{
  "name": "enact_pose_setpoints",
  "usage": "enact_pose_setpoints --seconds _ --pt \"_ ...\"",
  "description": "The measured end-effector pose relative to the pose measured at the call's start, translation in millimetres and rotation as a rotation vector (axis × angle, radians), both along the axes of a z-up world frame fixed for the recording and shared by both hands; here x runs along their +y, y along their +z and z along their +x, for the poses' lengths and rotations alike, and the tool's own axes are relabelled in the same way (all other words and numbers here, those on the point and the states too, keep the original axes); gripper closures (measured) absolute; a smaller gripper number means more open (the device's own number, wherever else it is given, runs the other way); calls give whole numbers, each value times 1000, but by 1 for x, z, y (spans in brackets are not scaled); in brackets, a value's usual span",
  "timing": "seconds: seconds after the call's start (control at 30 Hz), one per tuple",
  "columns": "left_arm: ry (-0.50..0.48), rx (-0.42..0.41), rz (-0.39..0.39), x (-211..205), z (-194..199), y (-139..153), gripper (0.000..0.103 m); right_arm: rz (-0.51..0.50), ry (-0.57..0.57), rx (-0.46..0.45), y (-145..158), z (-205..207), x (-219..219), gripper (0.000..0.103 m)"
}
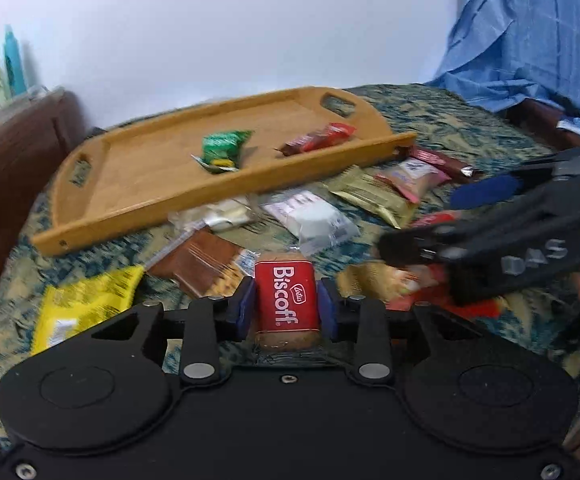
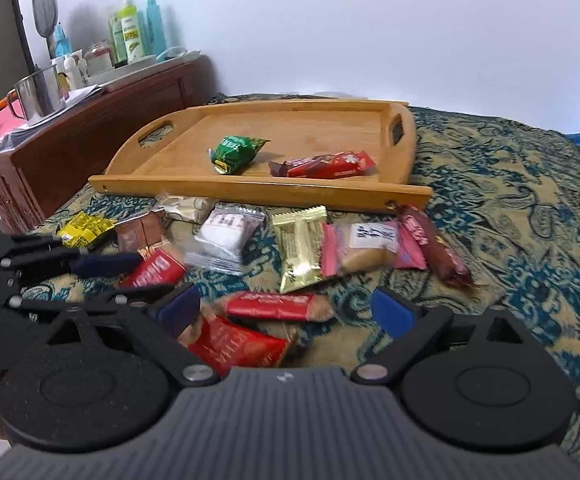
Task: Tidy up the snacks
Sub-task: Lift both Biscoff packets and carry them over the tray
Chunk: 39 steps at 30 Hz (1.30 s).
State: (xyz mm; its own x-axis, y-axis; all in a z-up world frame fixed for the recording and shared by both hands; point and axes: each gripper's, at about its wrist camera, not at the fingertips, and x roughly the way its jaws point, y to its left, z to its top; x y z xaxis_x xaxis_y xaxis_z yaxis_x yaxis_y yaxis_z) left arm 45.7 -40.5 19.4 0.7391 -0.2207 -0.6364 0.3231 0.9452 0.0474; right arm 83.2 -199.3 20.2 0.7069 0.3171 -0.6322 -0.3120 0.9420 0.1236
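My left gripper (image 1: 285, 306) is shut on a red Biscoff biscuit pack (image 1: 285, 300) and holds it above the patterned bedspread; it also shows in the right wrist view (image 2: 137, 276), with the pack (image 2: 154, 273) between its blue pads. My right gripper (image 2: 285, 312) is open above red snack packs (image 2: 273, 306); it shows in the left wrist view (image 1: 430, 220) at the right. A wooden tray (image 1: 137, 216) (image 2: 249, 192) holds a green pack (image 1: 221, 148) (image 2: 235, 152) and a red bar (image 1: 318, 138) (image 2: 326, 165). Several loose snacks lie in front of the tray.
A yellow pack (image 1: 85, 304) (image 2: 83, 228), brown pack (image 1: 197, 264), white pack (image 2: 225, 236), gold pack (image 2: 302, 248) and pink pack (image 2: 370, 246) lie on the bed. A wooden dresser (image 2: 89, 136) with bottles stands left. Blue cloth (image 1: 530, 32) hangs at the right.
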Motion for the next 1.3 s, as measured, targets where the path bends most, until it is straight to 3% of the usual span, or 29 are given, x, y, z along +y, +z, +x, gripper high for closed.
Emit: enact_pose_setpoints --seconds 0.1,0.37,0.43,0.57,0.83,1.03,1.17,1.3 --pt "21 -19 22 -3 -1 0 69 2 4 9 -2 5 4 10" --pt "25 -36 59 -11 -2 -5 71 -46 17 14 -9 3 11 36" --pt "25 -38 63 -12 -4 -4 72 -46 19 12 -9 2 11 37" --pt "37 -25 55 -8 -7 1 72 -20 24 27 -5 2 7 18" --pt "41 -33 88 -4 -12 -7 71 -47 48 52 -10 0 17 12" --pt "45 -48 87 -4 -16 -5 72 -39 55 59 -9 1 16 15" --pt "47 -69 92 -3 -24 -2 72 -63 45 37 -10 -5 16 29" --pt "77 -83 51 7 -24 9 72 -119 72 10 -12 -11 22 26"
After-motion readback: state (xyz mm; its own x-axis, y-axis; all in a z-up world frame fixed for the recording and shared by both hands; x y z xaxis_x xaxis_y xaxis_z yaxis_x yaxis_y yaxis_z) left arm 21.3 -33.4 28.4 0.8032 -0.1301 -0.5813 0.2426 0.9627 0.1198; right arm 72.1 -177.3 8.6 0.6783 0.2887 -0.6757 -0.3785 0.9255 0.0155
